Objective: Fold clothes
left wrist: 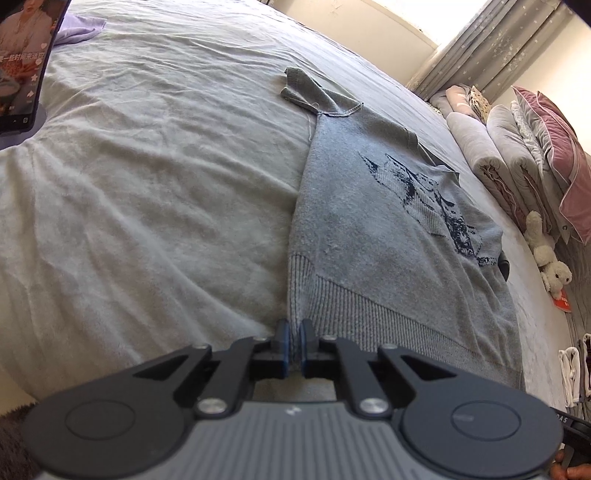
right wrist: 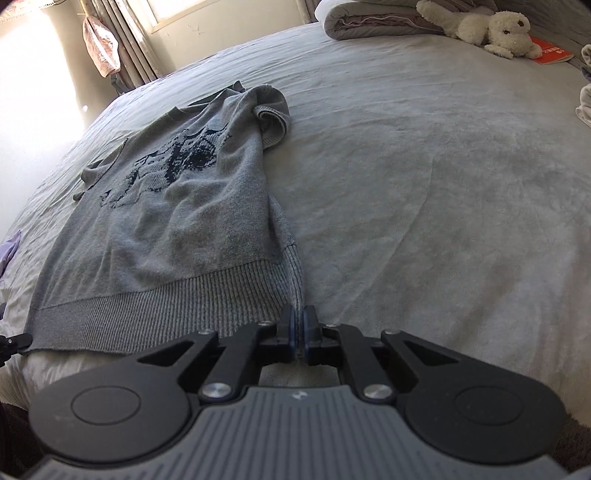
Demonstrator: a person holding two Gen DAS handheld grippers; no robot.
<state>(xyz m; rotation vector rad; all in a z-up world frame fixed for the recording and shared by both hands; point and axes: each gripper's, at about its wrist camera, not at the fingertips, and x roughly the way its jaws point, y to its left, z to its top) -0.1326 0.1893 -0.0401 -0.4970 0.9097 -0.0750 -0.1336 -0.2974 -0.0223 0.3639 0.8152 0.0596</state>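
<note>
phone screen — cut off at left edge | red booklet — print unreadable

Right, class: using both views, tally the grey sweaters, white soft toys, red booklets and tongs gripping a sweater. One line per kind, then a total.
Grey sweater: 1
White soft toy: 1
Red booklet: 1
Tongs shut on the sweater: 2 (left tongs, right tongs)
Total: 5
</note>
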